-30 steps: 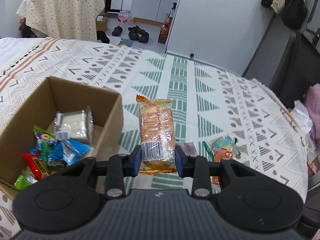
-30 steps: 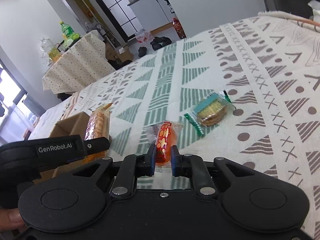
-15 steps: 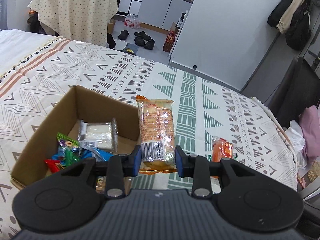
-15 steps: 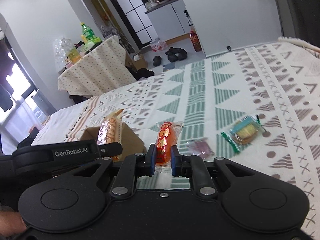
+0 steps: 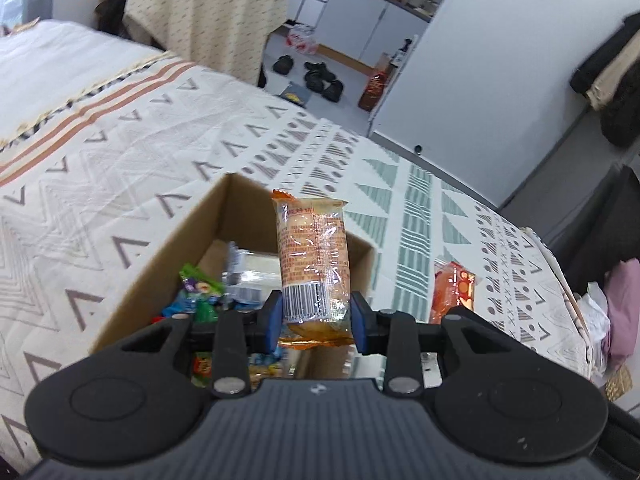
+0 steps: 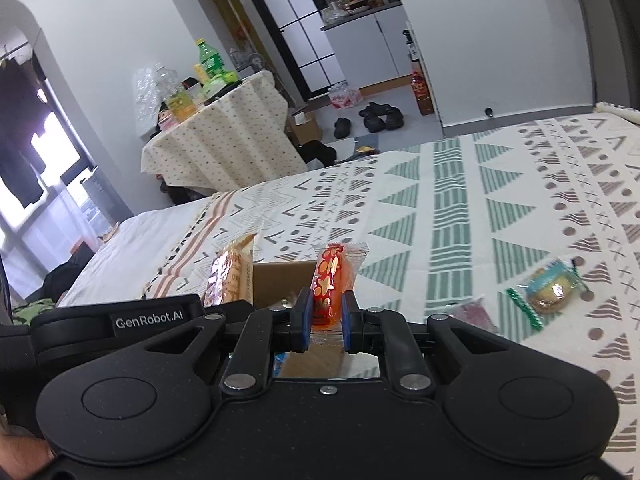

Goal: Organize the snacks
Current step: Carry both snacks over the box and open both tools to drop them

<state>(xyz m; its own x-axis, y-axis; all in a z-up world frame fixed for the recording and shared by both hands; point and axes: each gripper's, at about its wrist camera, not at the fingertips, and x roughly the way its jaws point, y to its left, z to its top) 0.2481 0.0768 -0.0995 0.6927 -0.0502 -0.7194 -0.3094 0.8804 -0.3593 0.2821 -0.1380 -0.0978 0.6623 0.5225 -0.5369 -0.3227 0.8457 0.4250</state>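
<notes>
Left wrist view: left gripper (image 5: 316, 320) fingers clamp biscuit packet (image 5: 314, 264) above cardboard box (image 5: 168, 264); I release over its interior. Right gripper (image 6: 325, 318) pinches red snack (image 6: 332, 280); follow.

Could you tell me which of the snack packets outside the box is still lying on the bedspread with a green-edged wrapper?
The round biscuit packet lies on the patterned bedspread; its clear wrapper has green ends. The purplish packet beside it has none.

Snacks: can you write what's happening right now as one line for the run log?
left gripper: shut on orange biscuit pack above cardboard box | right gripper: shut on red snack packet | blanket: two snacks left
</notes>
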